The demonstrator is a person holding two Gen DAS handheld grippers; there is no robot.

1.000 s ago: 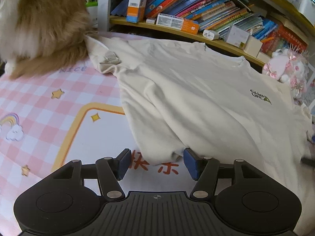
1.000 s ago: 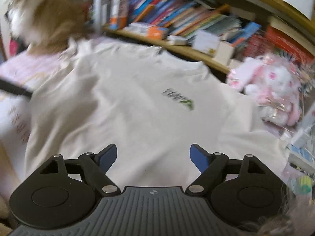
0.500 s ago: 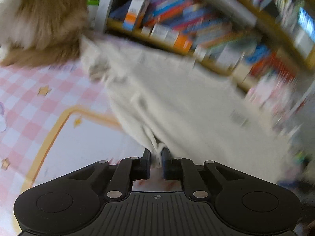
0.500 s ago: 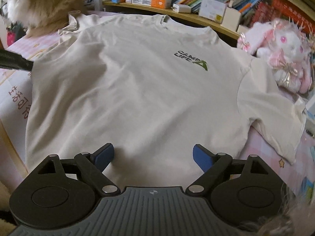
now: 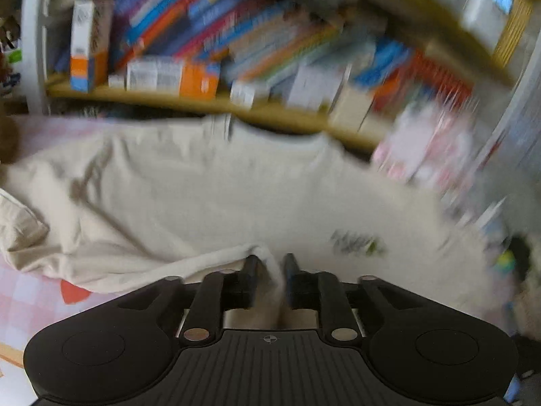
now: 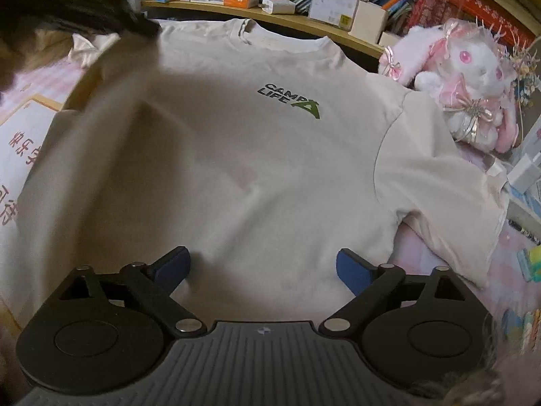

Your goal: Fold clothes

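Note:
A cream T-shirt [image 6: 257, 169] with a "CAMP LIFE" print lies front up on a pink checked mat [image 6: 426, 253]. My left gripper [image 5: 269, 267] is shut on a pinch of the T-shirt's [image 5: 209, 196] hem, lifted over the body of the shirt; this view is motion-blurred. My right gripper [image 6: 263, 264] hangs open just above the lower part of the shirt, with cloth under its blue pads and nothing gripped. A dark blurred shape [image 6: 77, 0] crosses the top left of the right wrist view and shades the left half of the shirt.
A wooden bookshelf [image 6: 304, 23] packed with books and boxes runs along the far edge. A pink and white plush rabbit [image 6: 466, 81] sits at the right by the sleeve. Small items lie at the right edge [image 6: 531, 264]. A furry animal [image 6: 44, 47] is partly seen far left.
The left gripper shut on the hem and carried it up and to the right over the shirt. The right gripper stayed open, edging closer above the lower shirt. A dark shape entered at top left.

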